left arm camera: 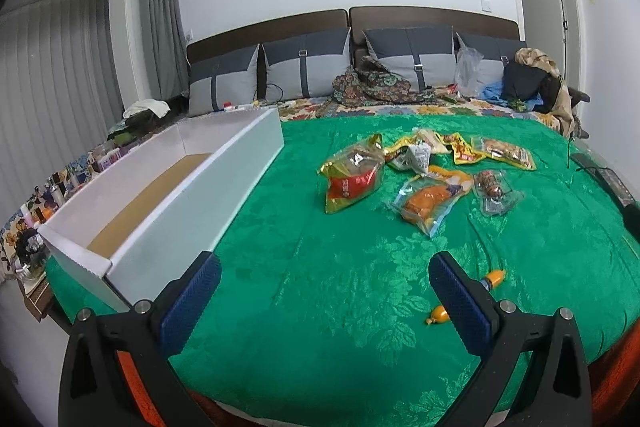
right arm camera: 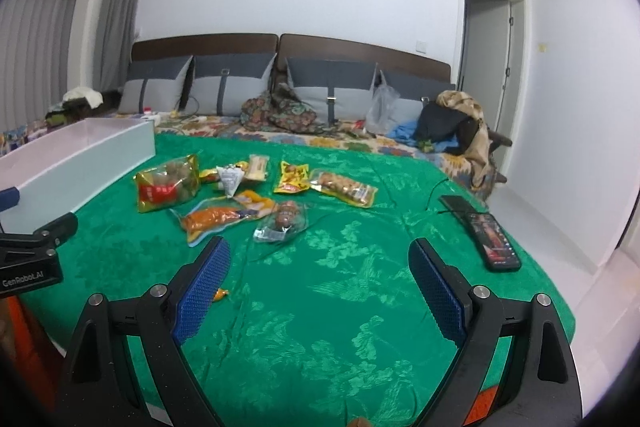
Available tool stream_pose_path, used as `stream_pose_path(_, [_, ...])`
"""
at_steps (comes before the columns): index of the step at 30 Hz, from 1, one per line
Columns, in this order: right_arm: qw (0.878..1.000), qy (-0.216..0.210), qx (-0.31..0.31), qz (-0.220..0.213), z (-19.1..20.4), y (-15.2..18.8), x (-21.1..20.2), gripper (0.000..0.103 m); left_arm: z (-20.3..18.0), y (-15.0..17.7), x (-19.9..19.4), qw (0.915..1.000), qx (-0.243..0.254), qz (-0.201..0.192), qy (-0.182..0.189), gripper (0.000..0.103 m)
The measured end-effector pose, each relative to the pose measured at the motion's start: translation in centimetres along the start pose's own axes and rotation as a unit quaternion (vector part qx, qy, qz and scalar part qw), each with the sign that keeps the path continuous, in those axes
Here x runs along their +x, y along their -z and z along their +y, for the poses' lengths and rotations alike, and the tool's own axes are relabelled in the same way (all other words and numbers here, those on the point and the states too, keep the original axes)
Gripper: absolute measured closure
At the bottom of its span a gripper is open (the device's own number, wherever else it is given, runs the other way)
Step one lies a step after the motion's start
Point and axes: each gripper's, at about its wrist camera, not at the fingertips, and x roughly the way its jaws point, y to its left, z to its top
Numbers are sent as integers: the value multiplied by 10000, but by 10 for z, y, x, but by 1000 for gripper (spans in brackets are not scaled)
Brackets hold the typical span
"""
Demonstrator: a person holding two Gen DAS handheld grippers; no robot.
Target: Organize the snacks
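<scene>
1. Snacks all loose on the green bedspread point(left arm camera: 320, 287), none boxed yet as far as shows. Task looks barely begun.
2. White box point(left arm camera: 224, 183) sits on the left side of the bed, long and open-topped; the visible part of its brown floor is bare. Likely the destination.
3. Main cluster lies mid-bed, well apart from the box: red-and-gold bag point(left arm camera: 352, 175) nearest the box, orange packet point(left arm camera: 428, 203) in front, clear pack with brown contents point(left arm camera: 494, 189) beside it, yellow packet point(right arm camera: 292, 179) and nut pack point(right arm camera: 346, 187) behind. Some overlap at the back.
4. Two small orange sausages near the left tongs: one point(left arm camera: 496, 278) just beyond the right finger, one point(left arm camera: 438, 314) beside it.
5. Left tongs point(left arm camera: 324, 291) wide open, holding nothing, above bare bedspread.
6. Right tongs point(right arm camera: 320, 287) also wide open and empty, pointing towards the cluster.
7. Phone point(right arm camera: 494, 241) lies at the right edge, clear of the snacks.
8. Remaining: every packet, plus both sausages.
</scene>
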Motion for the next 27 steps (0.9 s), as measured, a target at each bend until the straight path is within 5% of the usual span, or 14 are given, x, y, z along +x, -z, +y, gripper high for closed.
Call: stream_pose_path(27, [9995,39,-320,58,-2,9,4,10,3,9,-1,9999,69,8,-145,0])
